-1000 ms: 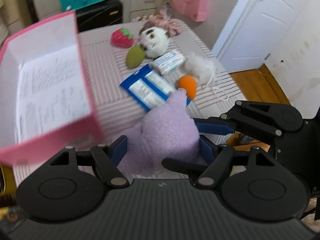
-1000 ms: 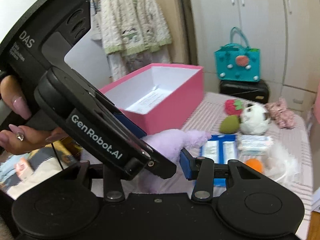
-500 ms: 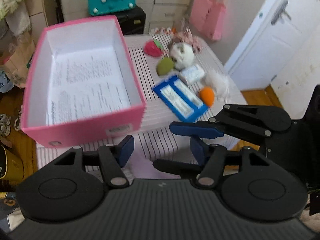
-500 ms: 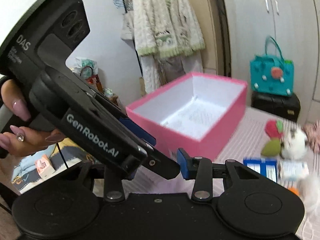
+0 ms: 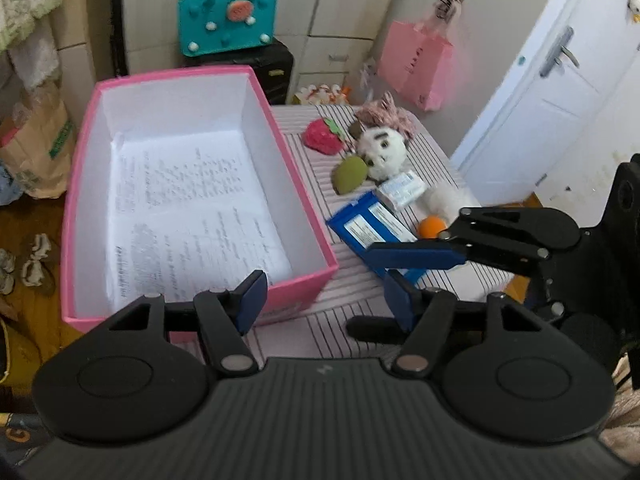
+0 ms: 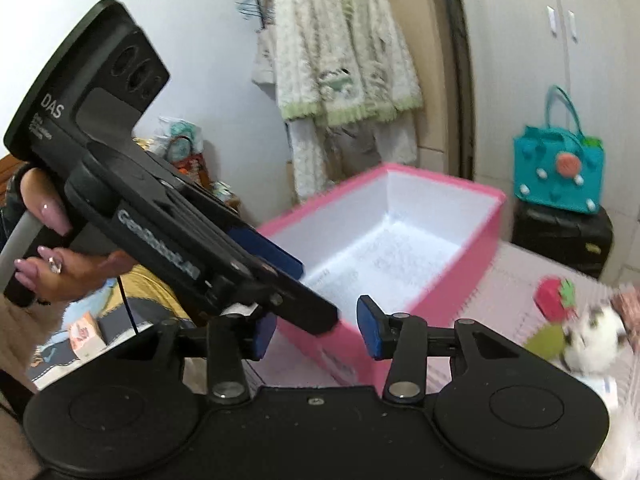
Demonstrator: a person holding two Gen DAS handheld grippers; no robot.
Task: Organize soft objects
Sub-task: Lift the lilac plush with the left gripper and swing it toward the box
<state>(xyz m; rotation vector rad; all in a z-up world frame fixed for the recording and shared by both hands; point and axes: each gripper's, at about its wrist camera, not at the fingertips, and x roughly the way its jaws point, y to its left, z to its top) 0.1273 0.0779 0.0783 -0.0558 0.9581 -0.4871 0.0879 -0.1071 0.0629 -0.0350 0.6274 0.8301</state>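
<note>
An open pink box with printed paper on its floor stands on the striped table; it also shows in the right wrist view. Right of it lie a red strawberry plush, a green plush, a white panda plush, a pink knitted item, an orange ball and white fluff. My left gripper is open and empty above the box's near right corner. My right gripper is open and empty, close beside the left one. The purple plush is out of sight.
A blue packet and a small white tissue pack lie among the plush toys. A teal bag sits on a black case behind the table. A pink bag hangs near a white door.
Both grippers rose and pulled back from the table. The purple plush between the left fingers a second ago is gone from view. The box now sits lower and fully visible.
</note>
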